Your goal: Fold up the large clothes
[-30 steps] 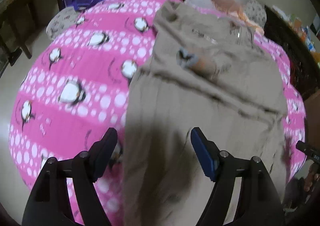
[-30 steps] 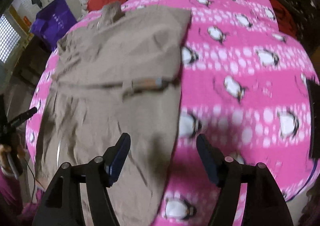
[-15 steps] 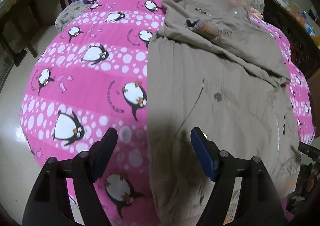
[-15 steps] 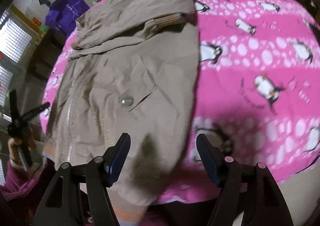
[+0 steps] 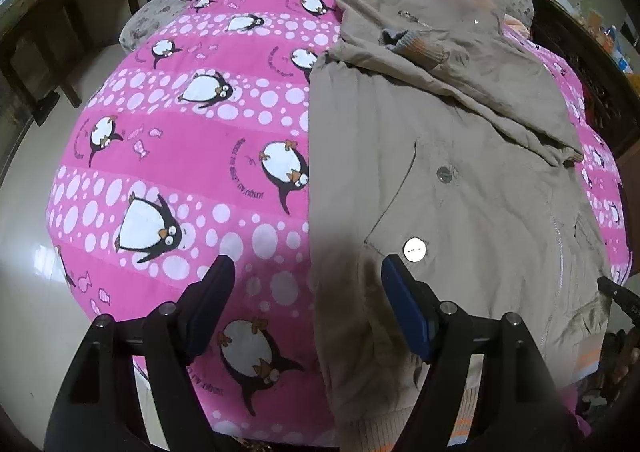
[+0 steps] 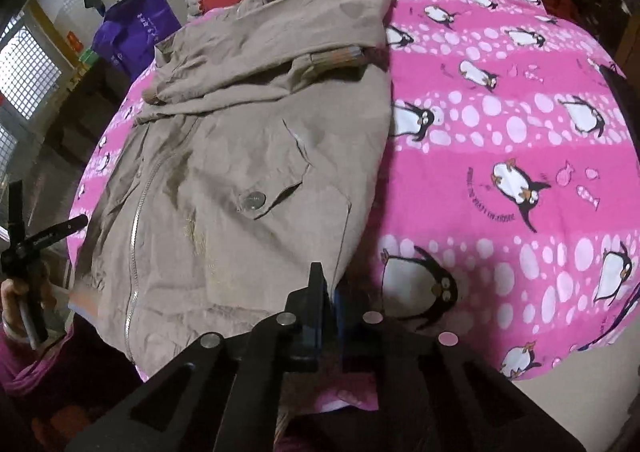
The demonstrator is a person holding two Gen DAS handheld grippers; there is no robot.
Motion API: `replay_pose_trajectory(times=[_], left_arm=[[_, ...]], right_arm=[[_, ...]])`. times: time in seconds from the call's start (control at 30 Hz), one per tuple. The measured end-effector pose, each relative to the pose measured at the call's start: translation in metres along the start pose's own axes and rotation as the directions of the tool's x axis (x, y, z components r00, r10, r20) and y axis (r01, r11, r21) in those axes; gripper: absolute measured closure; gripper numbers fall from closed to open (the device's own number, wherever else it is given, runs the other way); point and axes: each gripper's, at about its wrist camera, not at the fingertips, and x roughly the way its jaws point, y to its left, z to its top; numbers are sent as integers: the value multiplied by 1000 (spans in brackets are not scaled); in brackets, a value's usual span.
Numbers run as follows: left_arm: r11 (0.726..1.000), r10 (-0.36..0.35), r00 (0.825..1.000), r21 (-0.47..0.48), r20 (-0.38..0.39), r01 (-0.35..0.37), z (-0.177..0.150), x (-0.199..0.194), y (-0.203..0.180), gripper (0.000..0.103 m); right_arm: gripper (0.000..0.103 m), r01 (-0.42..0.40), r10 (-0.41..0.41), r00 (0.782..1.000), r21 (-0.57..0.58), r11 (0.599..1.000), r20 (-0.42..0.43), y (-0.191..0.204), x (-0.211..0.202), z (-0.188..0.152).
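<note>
Covering the bed: pink penguin blanket [image 5: 168, 155]. Spread on blanket: tan jacket [image 5: 460, 179], sleeves folded across chest. Over jacket's near hem edge: left gripper [image 5: 306, 304], jaws wide, gripping nothing. At jacket's other hem corner: right gripper [image 6: 326, 292], closed; grip on fabric unclear.

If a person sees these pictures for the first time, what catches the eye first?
The bright pink penguin blanket covering the bed stands out first. On it lies a large khaki jacket, sleeves folded across its chest. The left gripper hangs open over the jacket's near corner, and the right gripper is shut at the opposite corner.
</note>
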Motion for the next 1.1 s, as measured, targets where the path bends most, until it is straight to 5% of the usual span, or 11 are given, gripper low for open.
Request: replay_pose_trajectory(times=[0.13, 0.2, 0.3, 1.1], left_arm=[[1000, -28, 999, 10, -20, 28, -5, -3, 1, 28], [999, -36, 999, 21, -28, 37, -9, -5, 4, 27], [999, -51, 997, 16, -55, 52, -17, -5, 10, 28], [991, -115, 979, 45, -166, 124, -42, 16, -13, 27]], right_arm=[[88, -65, 65, 998, 33, 997, 2, 2, -7, -4], [66, -120, 119, 993, 55, 991, 6, -1, -13, -8], [49, -161, 162, 987, 47, 986, -15, 0, -15, -18], [36, -232, 230, 965, 5, 973, -126, 21, 11, -36]])
